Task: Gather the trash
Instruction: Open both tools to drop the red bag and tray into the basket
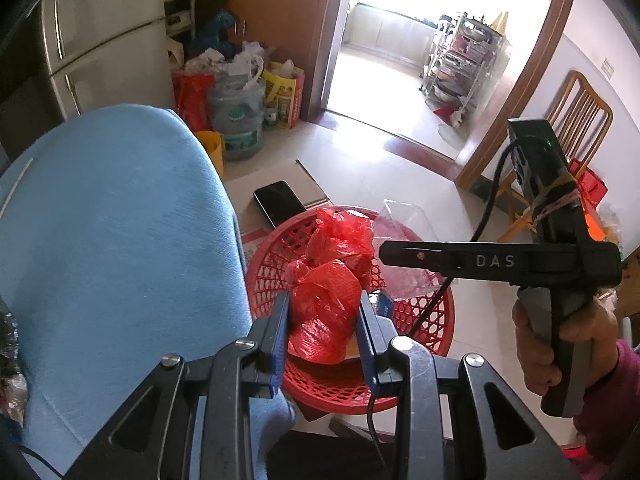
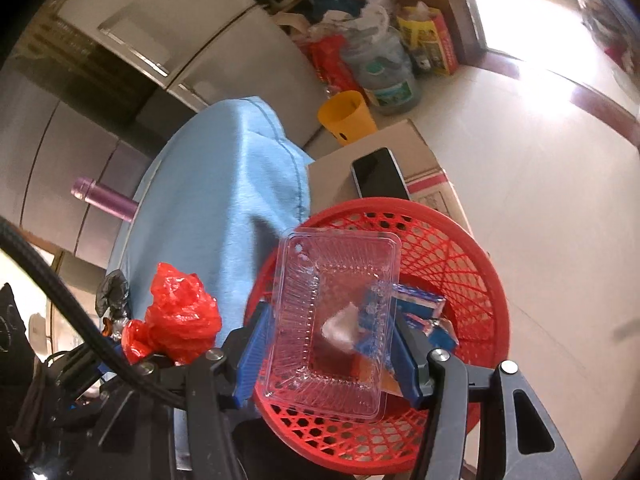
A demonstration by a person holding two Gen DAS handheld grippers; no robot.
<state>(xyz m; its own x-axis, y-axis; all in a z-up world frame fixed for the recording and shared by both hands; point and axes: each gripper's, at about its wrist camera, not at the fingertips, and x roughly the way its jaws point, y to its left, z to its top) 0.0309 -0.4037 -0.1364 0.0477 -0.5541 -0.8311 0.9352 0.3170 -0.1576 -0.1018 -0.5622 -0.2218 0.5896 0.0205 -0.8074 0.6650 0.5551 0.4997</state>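
Note:
A red mesh basket (image 1: 424, 312) (image 2: 460, 256) stands beside a table under a blue cloth (image 1: 120, 240). My left gripper (image 1: 325, 320) is shut on a knotted red plastic bag (image 1: 324, 312) and holds it over the basket; the bag also shows in the right wrist view (image 2: 180, 316). A second red bag (image 1: 344, 236) lies in the basket. My right gripper (image 2: 328, 340) is shut on a clear plastic clamshell box (image 2: 332, 320) above the basket. In the left wrist view the right gripper's fingertips are hidden, with the box (image 1: 400, 248) partly visible. Blue packets (image 2: 420, 308) lie inside the basket.
A black phone (image 1: 278, 202) (image 2: 380, 174) lies on a cardboard box (image 2: 432, 184) behind the basket. A yellow bin (image 2: 348, 116), a water jug (image 1: 238, 120), bags and a fridge (image 1: 108, 36) stand behind. A wooden chair (image 1: 576, 116) is at the right.

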